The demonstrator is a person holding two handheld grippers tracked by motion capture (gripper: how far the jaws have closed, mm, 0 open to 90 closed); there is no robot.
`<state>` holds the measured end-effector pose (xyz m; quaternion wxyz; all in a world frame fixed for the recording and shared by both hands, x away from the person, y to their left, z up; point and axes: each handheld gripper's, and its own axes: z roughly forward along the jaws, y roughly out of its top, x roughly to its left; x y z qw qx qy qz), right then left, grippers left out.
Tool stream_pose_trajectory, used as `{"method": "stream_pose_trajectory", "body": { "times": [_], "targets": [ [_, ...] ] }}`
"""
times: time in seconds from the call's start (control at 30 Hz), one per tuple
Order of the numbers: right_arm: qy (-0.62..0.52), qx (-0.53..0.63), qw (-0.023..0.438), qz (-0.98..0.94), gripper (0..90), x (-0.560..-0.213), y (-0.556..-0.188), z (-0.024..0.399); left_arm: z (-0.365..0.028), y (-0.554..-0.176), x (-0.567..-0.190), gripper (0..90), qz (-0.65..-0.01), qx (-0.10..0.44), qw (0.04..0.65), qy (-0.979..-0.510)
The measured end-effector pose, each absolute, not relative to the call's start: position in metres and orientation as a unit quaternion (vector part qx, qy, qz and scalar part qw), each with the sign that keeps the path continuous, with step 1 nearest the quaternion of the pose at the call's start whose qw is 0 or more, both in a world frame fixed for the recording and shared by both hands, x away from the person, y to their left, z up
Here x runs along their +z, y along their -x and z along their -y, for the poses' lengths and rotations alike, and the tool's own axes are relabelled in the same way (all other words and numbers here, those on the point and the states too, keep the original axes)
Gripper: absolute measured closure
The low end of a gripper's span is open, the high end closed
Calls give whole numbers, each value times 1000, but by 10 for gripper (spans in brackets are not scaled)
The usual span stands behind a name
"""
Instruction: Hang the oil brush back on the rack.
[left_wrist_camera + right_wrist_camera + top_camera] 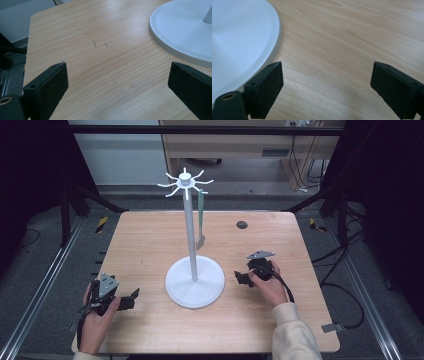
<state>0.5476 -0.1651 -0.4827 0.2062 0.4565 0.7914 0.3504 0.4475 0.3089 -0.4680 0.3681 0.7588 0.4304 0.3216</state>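
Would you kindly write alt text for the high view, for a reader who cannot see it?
A tall white hook stand with a round base sits mid-table on a wooden table, a pale green utensil hanging from one hook. A person's hands rest either side of the base, the left gripper and right gripper both open, holding nothing.

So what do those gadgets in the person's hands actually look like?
Each is a small black hand-held gripper with two blocky black jaws. The left gripper and right gripper both carry a grey three-cornered plate on top. A black cable trails off; the right arm wears a cream sleeve.
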Motion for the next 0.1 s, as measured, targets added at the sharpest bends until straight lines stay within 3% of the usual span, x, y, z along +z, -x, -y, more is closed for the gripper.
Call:
{"method": "stream_pose_trajectory", "body": {
  "times": [0.1],
  "targets": [
    [-458,352,206,-790,116,-482,-548,164,-309,-448,-468,24,-430,322,369,-758]
  ]
}}
